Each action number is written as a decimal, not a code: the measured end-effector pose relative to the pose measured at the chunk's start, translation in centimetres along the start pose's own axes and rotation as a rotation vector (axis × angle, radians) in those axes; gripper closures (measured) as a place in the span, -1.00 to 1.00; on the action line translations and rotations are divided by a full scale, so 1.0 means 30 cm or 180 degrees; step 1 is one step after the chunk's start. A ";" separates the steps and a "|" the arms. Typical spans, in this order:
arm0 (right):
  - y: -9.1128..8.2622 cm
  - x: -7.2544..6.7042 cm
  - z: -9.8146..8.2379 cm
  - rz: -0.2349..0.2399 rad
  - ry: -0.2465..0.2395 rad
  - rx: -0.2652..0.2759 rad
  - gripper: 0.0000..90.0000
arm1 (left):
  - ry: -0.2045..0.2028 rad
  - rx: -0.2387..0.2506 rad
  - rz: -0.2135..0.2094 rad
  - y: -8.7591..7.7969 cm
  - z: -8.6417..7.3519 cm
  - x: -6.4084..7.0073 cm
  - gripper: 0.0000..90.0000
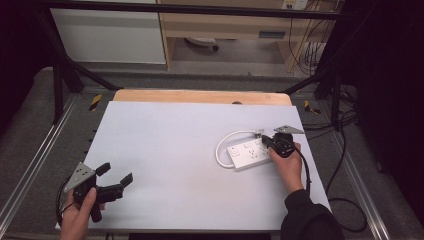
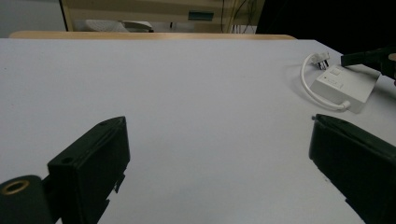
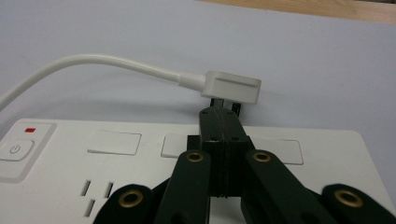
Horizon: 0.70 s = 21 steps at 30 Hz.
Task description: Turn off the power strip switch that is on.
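A white power strip (image 1: 250, 152) (image 2: 343, 86) (image 3: 70, 186) lies at the table's right, its white cable (image 1: 222, 145) (image 3: 93, 63) looping round to a flat white plug (image 1: 258, 133) (image 2: 321, 59) (image 3: 232, 87) just behind it. My right gripper (image 1: 265, 139) (image 3: 222, 116) hovers over the strip's far end, jaws pressed together, tips right at the plug's metal prongs; I see nothing between the jaws. My left gripper (image 1: 116, 173) (image 2: 218, 122) rests at the near left corner, jaws wide apart and empty. The strip's power button (image 3: 16, 149) is at its left end.
A white sheet (image 1: 175, 150) covers the table, with a wooden strip (image 1: 200, 96) along its far edge. Black frame bars (image 1: 65, 70) rise at both far corners. Cables (image 1: 345, 200) trail off the right side.
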State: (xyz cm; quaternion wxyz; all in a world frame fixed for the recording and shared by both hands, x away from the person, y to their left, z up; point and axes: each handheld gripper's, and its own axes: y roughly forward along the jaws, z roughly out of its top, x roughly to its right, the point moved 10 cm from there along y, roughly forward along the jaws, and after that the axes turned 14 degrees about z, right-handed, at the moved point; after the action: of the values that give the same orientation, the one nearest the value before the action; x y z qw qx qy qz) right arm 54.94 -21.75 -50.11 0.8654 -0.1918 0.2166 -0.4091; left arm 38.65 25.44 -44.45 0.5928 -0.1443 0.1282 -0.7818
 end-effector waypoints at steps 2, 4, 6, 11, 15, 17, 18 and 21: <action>0.000 0.001 0.000 -0.0002 -0.0005 0.0005 1.00 | -0.0001 -0.0002 0.0003 0.000 -0.001 0.000 -0.88; 0.001 0.001 0.001 -0.0013 -0.0027 0.0007 1.00 | 0.0002 0.0002 0.0004 0.001 -0.001 0.000 -0.88; 0.001 0.000 0.001 -0.0013 -0.0022 0.0014 1.00 | 0.0011 0.0002 0.0014 0.001 -0.001 0.000 -0.88; 0.001 0.001 0.001 -0.0017 -0.0032 0.0021 1.00 | 0.0020 0.0001 0.0016 0.002 -0.002 0.001 -0.88; 0.002 -0.001 0.002 -0.0030 -0.0036 0.0034 1.00 | 0.0027 -0.0006 0.0014 0.002 -0.003 0.000 -0.88; 0.003 -0.001 0.003 -0.0028 -0.0046 0.0039 1.00 | 0.0020 -0.0009 0.0017 0.003 -0.004 0.000 -0.88; 0.003 -0.002 0.003 -0.0023 -0.0042 0.0038 1.00 | 0.0020 -0.0011 0.0017 0.004 -0.005 0.000 -0.88; 0.004 -0.008 0.004 -0.0011 -0.0039 0.0036 1.00 | 0.0026 -0.0014 0.0019 0.004 -0.005 0.000 -0.88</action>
State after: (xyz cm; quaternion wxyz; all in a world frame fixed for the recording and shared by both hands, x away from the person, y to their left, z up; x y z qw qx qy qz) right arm 54.95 -21.47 -50.03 0.8671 -0.1898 0.2086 -0.4106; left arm 38.70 25.40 -44.64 0.5944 -0.1420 0.1327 -0.7803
